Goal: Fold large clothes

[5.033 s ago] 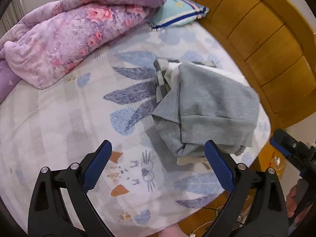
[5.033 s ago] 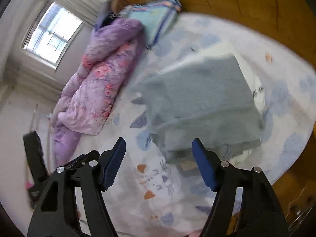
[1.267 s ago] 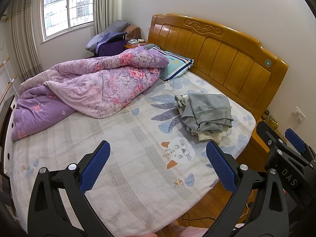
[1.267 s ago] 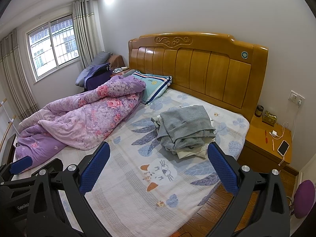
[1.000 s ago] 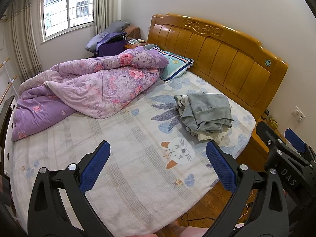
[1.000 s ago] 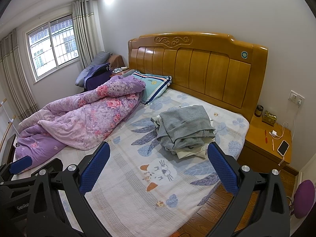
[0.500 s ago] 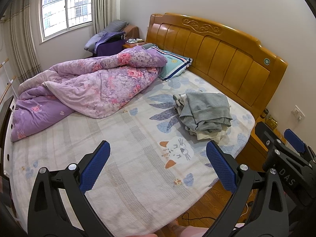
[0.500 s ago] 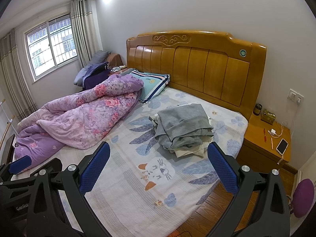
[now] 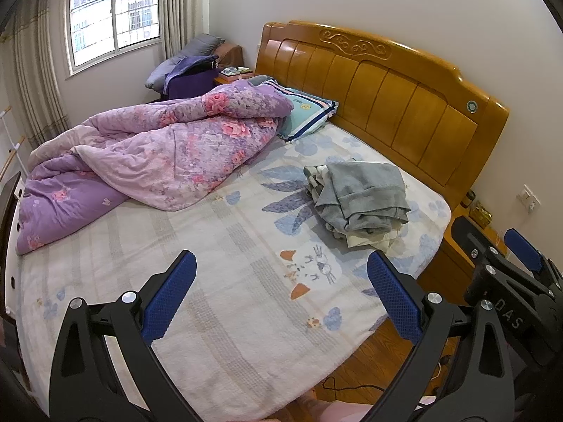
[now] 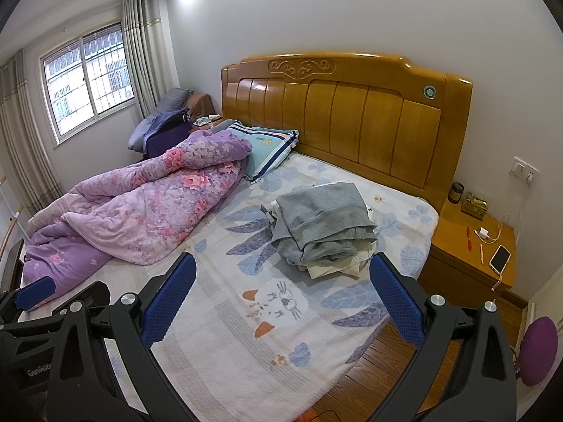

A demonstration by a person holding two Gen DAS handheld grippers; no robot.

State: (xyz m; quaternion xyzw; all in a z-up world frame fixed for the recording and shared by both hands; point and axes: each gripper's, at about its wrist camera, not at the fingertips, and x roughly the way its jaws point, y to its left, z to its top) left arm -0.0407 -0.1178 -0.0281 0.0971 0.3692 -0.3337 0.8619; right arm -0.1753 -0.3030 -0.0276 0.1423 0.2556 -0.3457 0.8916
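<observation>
Item: pile of clothes point(image 10: 322, 227), grey garment on top with paler cloth under it, lying on the bed point(image 10: 246, 334) near the wooden headboard point(image 10: 352, 116); your left gripper point(image 9: 279, 299) and right gripper point(image 10: 281, 297) both hang well back from it, fingers spread wide and empty. Handling, by judgement: soft, limp and light, likely to sag and drag the layers beneath, so pinch a hem or corner of the grey piece. Containers: none in view.
</observation>
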